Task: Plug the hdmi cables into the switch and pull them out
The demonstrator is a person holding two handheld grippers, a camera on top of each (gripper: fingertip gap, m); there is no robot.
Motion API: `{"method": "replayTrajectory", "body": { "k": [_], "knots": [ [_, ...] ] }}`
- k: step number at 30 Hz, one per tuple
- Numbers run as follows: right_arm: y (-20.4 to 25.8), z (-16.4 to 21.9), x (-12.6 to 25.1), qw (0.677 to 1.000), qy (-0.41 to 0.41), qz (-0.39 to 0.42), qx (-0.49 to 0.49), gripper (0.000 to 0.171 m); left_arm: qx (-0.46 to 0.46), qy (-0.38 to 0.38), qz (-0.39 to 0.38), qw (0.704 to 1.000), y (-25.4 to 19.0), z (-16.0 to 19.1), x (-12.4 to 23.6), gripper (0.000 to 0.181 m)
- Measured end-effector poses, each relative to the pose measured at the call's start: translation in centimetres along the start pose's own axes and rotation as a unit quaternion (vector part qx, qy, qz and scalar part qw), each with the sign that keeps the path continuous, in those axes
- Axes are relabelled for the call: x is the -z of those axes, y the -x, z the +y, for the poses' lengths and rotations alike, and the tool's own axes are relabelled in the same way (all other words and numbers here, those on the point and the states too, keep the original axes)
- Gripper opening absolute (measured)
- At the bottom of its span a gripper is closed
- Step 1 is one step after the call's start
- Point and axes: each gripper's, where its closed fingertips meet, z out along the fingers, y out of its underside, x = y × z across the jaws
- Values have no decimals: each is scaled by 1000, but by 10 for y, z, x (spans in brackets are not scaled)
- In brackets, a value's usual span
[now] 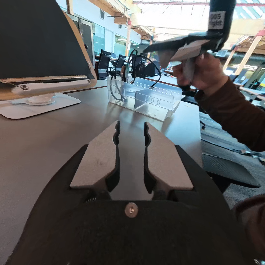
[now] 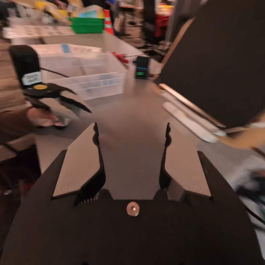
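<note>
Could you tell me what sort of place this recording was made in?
Most likely an open-plan office or workshop: rows of black office chairs at long desks, exposed timber beams under a skylight, and a monitor on the grey desk.

Desk clutter around the workspace

A monitor (image 1: 43, 43) on its white stand base (image 1: 35, 106) sits at ten o'clock on the grey desk (image 1: 43, 143); office chairs (image 1: 104, 63) stand at twelve o'clock. Right wrist view: green bin (image 2: 87, 25) and orange cone (image 2: 108, 23) at eleven o'clock.

Tabletop (image 1: 43, 143): smooth grey, semi-gloss, reflective. Divided bin (image 1: 143, 99): clear glossy plastic. Cables (image 1: 143, 60): black, rubbery. Left claw (image 1: 131, 126): matt grey finger plates, black body, shiny metal screw (image 1: 131, 210).
</note>
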Motion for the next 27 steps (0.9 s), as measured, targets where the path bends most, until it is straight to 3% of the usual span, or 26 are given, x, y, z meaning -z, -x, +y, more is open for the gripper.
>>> {"method": "replayTrajectory", "body": {
  "k": [2,5,9,14,21,27],
  "knots": [
    [33,17,-57,997,4,-78,-16,84,-15,9,-13,1000,0,2,-2,25],
    [31,69,-135,990,86,-95,-54,79,-42,32,-11,999,-6,9,-7,26],
    [6,101,-187,985,128,-81,-83,73,-63,26,-13,998,-9,8,-5,26],
    [6,119,-200,970,181,-117,-109,76,-59,24,-2,998,-11,8,-5,28],
    [5,124,-199,974,193,-95,-73,77,-79,52,-19,995,-10,15,-11,37],
    [1,127,-196,975,198,-77,-61,76,-104,26,-51,993,-8,8,-6,35]
  ]
}}
